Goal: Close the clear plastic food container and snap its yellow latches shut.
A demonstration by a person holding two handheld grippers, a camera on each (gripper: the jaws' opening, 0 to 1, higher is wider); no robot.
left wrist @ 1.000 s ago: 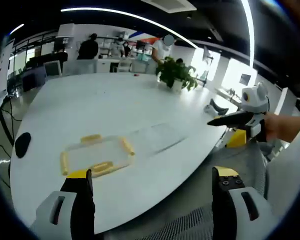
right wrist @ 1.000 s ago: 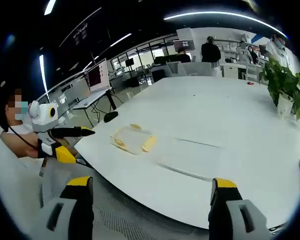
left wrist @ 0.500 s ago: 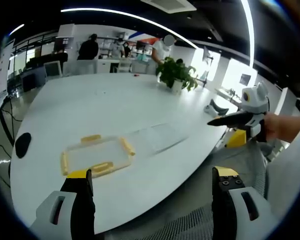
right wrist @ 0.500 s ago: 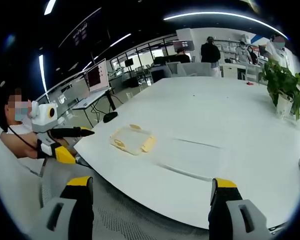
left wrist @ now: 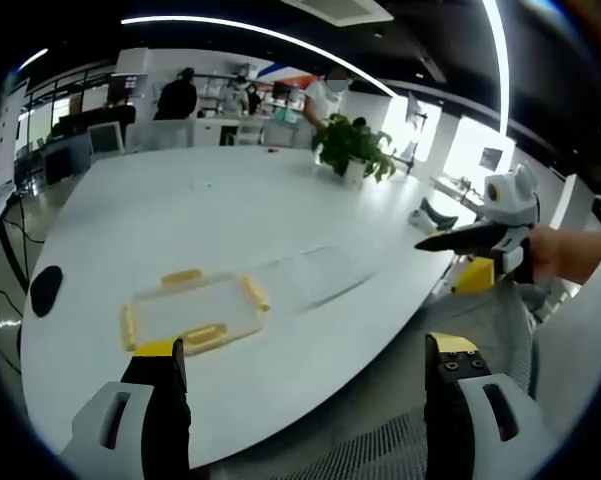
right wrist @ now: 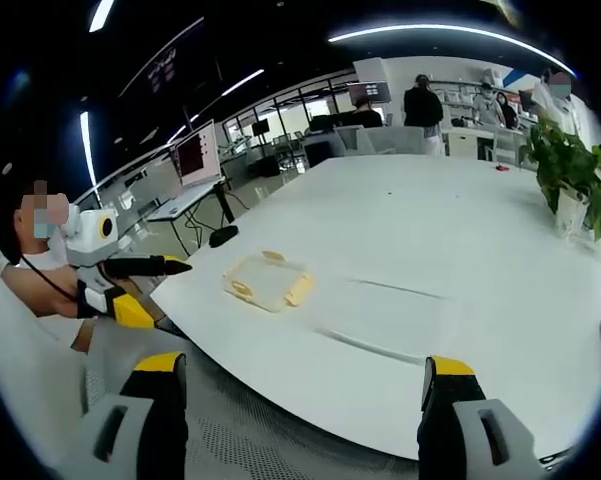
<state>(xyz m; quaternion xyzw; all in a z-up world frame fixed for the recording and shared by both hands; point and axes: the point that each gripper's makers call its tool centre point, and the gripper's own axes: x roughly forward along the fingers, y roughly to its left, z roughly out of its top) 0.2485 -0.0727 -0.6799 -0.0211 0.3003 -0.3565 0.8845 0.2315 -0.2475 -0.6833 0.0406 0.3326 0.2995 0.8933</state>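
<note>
Yellow-latched lid (left wrist: 192, 311) lies flat on the white table (left wrist: 230, 200), beside what looks like the clear container (left wrist: 315, 272). Left gripper (left wrist: 305, 385) and right gripper (right wrist: 298, 400) hang off the table edge, jaws spread, gripping nothing.

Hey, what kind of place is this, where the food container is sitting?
Most likely an open-plan office or lab. The container lies on a big white meeting table with a potted plant on it, computer monitors stand at desks beyond, and long strip lights run along a dark ceiling.
</note>
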